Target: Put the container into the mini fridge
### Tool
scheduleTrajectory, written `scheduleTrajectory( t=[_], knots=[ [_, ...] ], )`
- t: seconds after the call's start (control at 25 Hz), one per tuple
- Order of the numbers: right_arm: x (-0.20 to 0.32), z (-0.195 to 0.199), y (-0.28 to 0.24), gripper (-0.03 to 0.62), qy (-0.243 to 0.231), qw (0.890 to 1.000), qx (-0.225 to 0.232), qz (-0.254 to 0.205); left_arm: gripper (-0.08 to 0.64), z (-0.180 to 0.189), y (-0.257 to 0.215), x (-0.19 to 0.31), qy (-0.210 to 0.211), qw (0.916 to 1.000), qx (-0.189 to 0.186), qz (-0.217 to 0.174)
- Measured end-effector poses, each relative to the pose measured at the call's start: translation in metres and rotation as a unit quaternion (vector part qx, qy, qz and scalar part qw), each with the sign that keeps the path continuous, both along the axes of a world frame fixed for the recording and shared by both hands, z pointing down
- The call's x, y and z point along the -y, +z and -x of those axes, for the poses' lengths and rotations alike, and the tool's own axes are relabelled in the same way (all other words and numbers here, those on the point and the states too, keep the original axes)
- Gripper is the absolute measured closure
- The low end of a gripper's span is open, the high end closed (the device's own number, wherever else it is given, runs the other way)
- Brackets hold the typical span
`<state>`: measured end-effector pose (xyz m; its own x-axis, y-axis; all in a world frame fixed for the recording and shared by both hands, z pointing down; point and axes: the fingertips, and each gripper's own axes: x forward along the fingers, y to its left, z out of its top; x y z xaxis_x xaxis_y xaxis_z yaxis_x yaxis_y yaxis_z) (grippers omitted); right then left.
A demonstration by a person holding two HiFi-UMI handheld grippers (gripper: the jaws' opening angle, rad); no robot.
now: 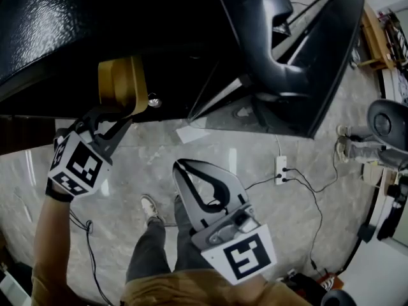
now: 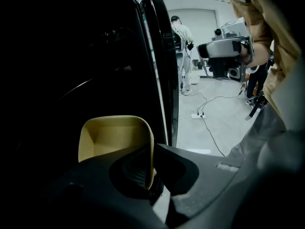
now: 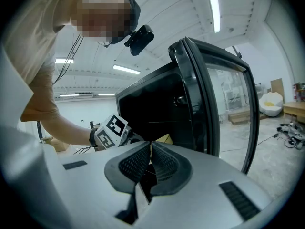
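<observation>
Grey marbled floor [image 1: 299, 234] underfoot, with a white power strip [image 1: 280, 169] and its black cables lying on it. Black mini fridge [image 1: 127, 18] stands in front of me, its door [image 1: 331, 56] swung wide open to my right.

Left gripper [image 1: 118, 116]: jaws clamped on one side wall of the yellow container [image 1: 121, 85], one jaw inside the wall and one outside. In the left gripper view the container [image 2: 114, 137] sits against the dark fridge interior, just left of the door's edge [image 2: 164, 66], open side facing the camera. It is at the mouth of the opening. I cannot tell whether it touches a shelf.

Right gripper [image 1: 180, 166]: jaws together with nothing between them, held low over the floor in front of the fridge, well apart from the container. Its own view shows the ribbed pads [image 3: 164, 163] meeting, and beyond them the left gripper's marker cube [image 3: 112, 131] at the fridge opening, with a sliver of yellow [image 3: 164, 139] beside it.

Another person [image 2: 181, 46] stands at the far end of the room
</observation>
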<state>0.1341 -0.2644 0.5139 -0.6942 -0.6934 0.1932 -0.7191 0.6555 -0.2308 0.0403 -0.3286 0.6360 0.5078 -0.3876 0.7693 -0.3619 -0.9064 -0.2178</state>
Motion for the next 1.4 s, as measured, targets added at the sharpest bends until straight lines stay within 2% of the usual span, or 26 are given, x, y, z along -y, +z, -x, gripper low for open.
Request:
scheduleTrajectory(
  t=[0.2, 0.52, 0.96, 1.4],
  knots=[
    [-0.008, 0.019, 0.016, 0.588, -0.005, 1.0, -0.001, -0.001, 0.546, 0.012, 0.027, 0.006, -0.002, 0.9998, 0.016, 0.011],
    [-0.01, 0.024, 0.007, 0.588, -0.012, 1.0, -0.005, -0.001, 0.546, 0.017, 0.031, 0.027, -0.006, 0.9987, 0.046, 0.022],
    [-0.008, 0.034, 0.019, 0.588, -0.015, 1.0, -0.006, 0.005, 0.546, 0.031, 0.061, 0.043, 0.012, 0.9932, 0.108, 0.042],
    [-0.006, 0.028, 0.024, 0.588, -0.014, 1.0, -0.007, 0.014, 0.546, 0.035, 0.068, 0.063, -0.001, 0.9909, 0.127, 0.043]
  ],
)
